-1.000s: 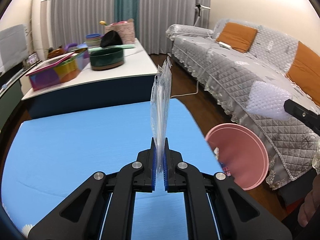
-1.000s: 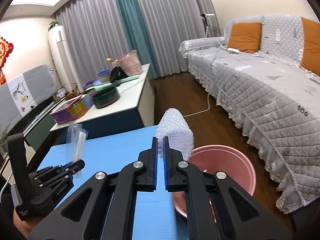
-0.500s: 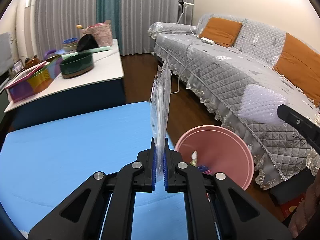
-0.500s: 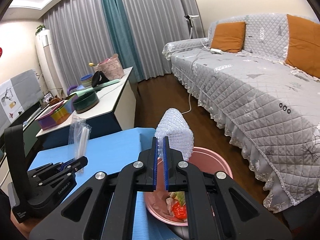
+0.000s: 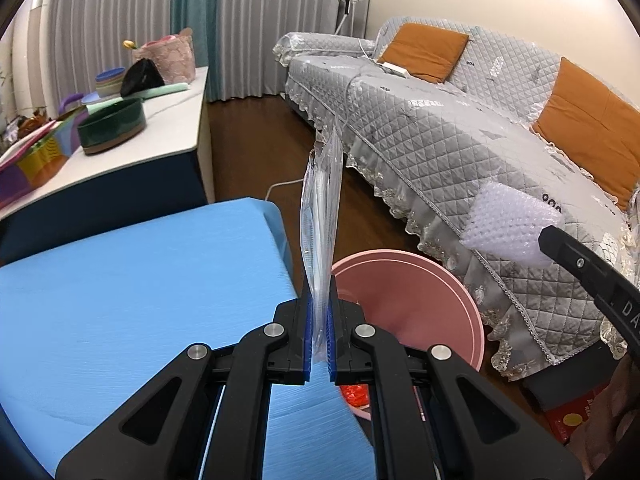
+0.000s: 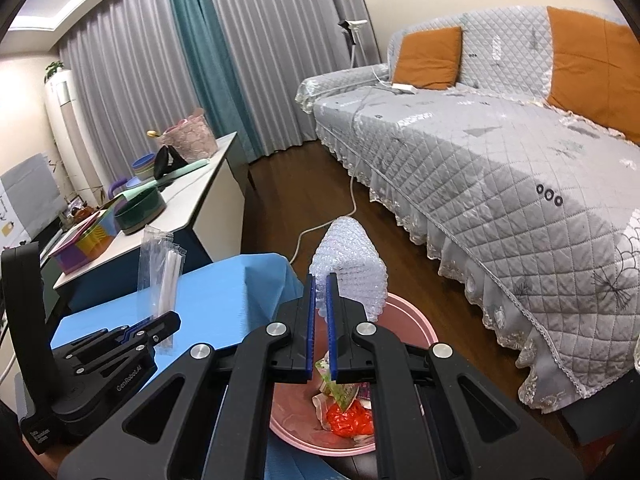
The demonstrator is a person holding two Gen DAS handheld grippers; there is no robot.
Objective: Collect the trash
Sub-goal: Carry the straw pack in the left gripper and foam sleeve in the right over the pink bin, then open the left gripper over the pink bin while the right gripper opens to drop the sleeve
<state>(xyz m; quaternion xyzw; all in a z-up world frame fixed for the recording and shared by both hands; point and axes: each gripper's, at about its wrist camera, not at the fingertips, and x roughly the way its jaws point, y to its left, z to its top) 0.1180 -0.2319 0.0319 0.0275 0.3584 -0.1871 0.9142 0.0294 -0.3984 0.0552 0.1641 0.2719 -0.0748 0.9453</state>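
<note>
My left gripper [image 5: 319,300] is shut on a clear plastic bag [image 5: 322,216] that stands upright between its blue pads, at the right edge of the blue table [image 5: 132,292]. Just right of it stands the pink bin [image 5: 420,292]. My right gripper [image 6: 320,284] is shut on a piece of bubble wrap [image 6: 352,264] and hangs over the pink bin [image 6: 416,328], which holds red and green wrappers [image 6: 348,416]. The bubble wrap [image 5: 508,228] shows at the right of the left wrist view, and the left gripper [image 6: 164,320] with its bag [image 6: 160,264] at the left of the right wrist view.
A grey quilted sofa [image 5: 460,132] with orange cushions runs along the right. A white-topped cabinet [image 5: 168,120] behind the table carries bowls and coloured boxes. A white cable [image 6: 320,224] lies on the dark wooden floor [image 5: 248,152] between them.
Both grippers have moved right toward the pink bin with their loads. The left one has gone from mid-table to the table's right edge; the right one now hangs over the bin, whose contents show.
</note>
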